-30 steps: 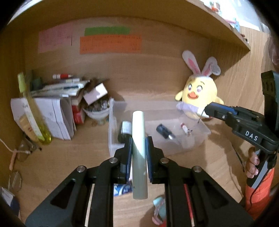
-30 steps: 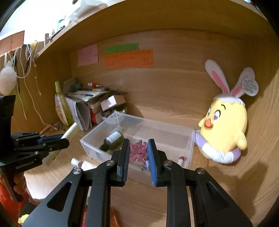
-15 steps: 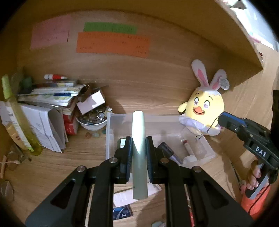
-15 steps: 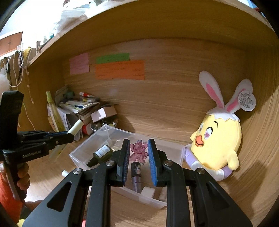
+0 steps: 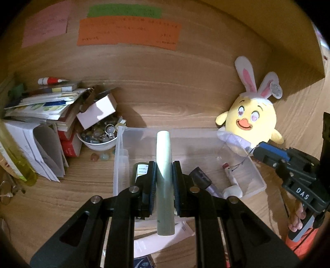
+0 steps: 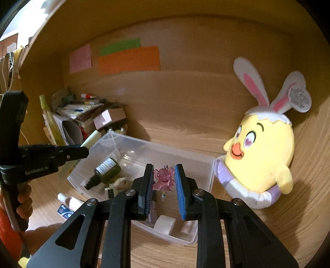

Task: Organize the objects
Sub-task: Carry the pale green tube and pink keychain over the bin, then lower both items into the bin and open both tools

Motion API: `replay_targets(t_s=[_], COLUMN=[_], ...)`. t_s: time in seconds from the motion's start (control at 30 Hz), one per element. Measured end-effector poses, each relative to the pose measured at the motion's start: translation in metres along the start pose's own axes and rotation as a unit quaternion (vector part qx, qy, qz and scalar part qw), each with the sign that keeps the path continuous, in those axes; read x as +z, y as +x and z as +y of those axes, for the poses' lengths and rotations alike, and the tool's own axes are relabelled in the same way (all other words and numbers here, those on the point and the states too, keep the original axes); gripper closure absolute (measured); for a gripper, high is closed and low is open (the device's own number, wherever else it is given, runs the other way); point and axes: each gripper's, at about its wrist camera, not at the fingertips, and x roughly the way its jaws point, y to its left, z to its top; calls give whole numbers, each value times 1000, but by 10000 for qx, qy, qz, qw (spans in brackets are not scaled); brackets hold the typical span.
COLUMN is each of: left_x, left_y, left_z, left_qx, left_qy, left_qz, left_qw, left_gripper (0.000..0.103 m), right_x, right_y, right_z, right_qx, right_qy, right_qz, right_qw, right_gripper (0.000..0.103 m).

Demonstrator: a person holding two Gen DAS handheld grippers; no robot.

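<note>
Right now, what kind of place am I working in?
Probably a home desk nook under a wooden shelf: coloured paper notes stuck on the back panel, a stack of books and papers at the left, and a yellow plush chick with bunny ears beside a clear plastic bin.

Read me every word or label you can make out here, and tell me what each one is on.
"DAS": right gripper body.
"GenRobot.AI", roughly: left gripper body.
Too blurred to read: orange note, green note, plush tag, dark bottle label.
</note>
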Motion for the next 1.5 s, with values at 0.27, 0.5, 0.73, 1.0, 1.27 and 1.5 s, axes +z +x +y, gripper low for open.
replay_targets(t_s=[0.27,0.5,0.73,1.0,1.27,1.5], left_x=[-3,-8,-10,-9,-6,-6], left_y=[21,36,39,38,17,-19], left_z=[-4,-9,-10,-12,-15,-21], left_qx=[3,9,-32,-14,69,240], left_qy=[109,187,232,286,369,493], left_qz=[199,361,406,429,191,-197], left_qw=[9997,9992,9989,9987,9991,9983], left_gripper=[88,88,88,87,57,32], right_x=[-13,-21,-28,-30,-30,-22], right_y=[35,54,66,70,70,48], right_z=[-4,-3,-2,3,8,18], right_qx=[-1,-61,-113,-109,-139,-227], right_qy=[28,5,-50,-81,-125,-246], right_qz=[450,732,954,1031,1038,672], right_qw=[9990,9973,9954,9946,9944,9972], right_gripper=[84,84,84,84,69,37])
